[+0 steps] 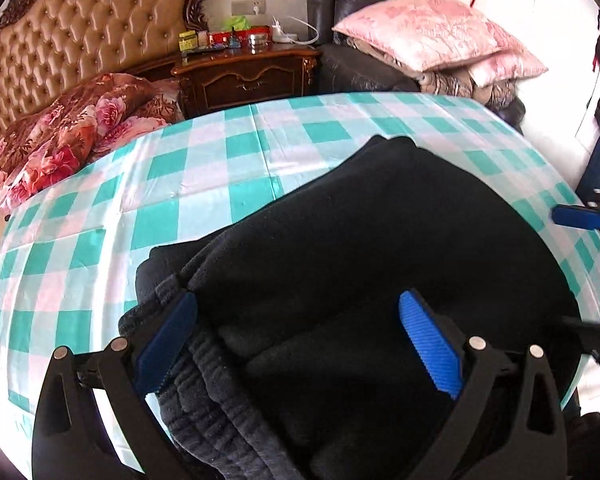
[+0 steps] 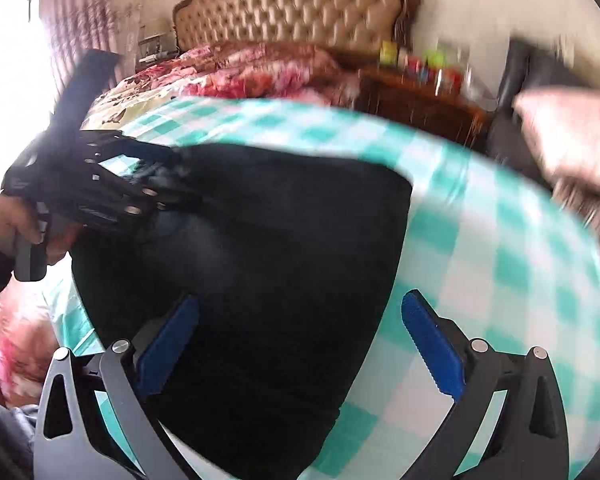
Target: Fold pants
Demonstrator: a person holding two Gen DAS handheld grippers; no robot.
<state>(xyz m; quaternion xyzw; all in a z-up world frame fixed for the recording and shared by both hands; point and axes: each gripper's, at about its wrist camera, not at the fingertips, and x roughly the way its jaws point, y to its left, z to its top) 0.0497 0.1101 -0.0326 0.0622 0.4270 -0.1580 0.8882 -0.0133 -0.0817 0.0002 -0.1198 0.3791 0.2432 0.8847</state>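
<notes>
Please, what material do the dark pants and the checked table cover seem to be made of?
The pants look like thick, matte fleece or knit cotton: fuzzy surface and a ribbed waistband. The checked cover looks like smooth plastic or coated cloth: slight sheen and sharp fold creases. Neither is certain.

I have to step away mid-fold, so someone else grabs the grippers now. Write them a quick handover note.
Left gripper: open, low over the ribbed waistband end of the dark pants, holding nothing.
Right gripper: open, holding nothing, above the pants' right edge; its view is blurred.
Pants: bundled in layers on the green checked tablecloth, so apparently folded at least once; the exact number of folds is unclear.
Left to do: probably square the waistband end, make any last fold, flatten.
</notes>
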